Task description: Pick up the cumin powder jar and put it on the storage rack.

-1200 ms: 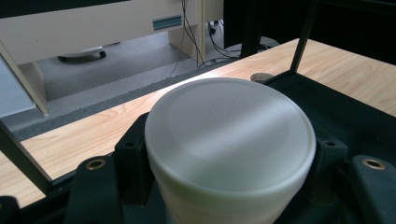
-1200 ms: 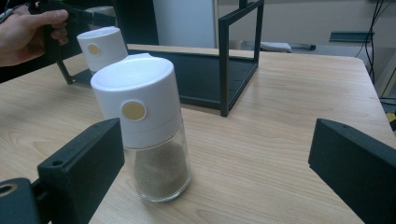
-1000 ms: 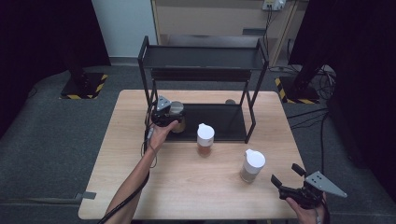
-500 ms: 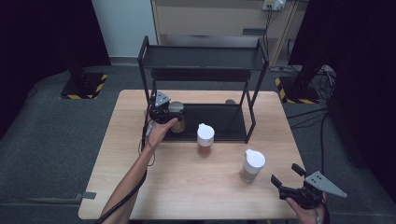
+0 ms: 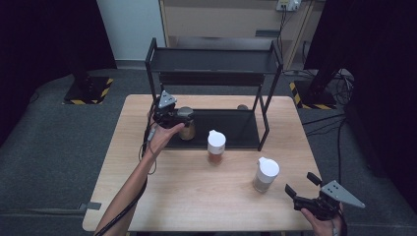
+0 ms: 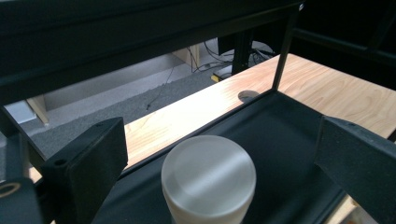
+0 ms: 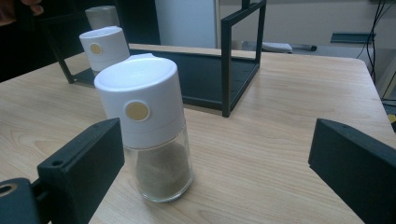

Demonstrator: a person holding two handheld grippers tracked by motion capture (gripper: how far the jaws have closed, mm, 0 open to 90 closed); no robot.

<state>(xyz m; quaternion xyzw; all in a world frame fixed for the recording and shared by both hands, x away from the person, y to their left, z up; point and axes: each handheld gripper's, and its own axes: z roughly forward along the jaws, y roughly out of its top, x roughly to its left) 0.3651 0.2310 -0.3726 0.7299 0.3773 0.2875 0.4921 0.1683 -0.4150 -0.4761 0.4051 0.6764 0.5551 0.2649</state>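
A silver-capped jar [image 5: 187, 130] stands at the left end of the black rack's lower shelf [image 5: 236, 129]. My left gripper [image 5: 181, 116] hangs around its cap, and its jaws have just been opening. In the left gripper view the round silver cap [image 6: 208, 175] sits between the wide-apart jaws of the left gripper [image 6: 219, 128], with no pad touching it. My right gripper [image 5: 301, 185] is open at the table's front right corner, just right of a white-capped jar [image 5: 266, 174]. In the right gripper view that jar [image 7: 147, 126] stands ahead of the left jaw of the right gripper [image 7: 215, 140].
A second white-capped jar [image 5: 216, 146] stands on the wooden table [image 5: 196, 196] just in front of the rack. The rack's top shelf [image 5: 216, 61] overhangs the left gripper, and its right front post [image 5: 262, 125] rises near the table's middle right.
The left gripper's jaws have spread off the silver-capped jar and the hand has lifted slightly. The jar stays on the shelf. The right gripper has not moved.
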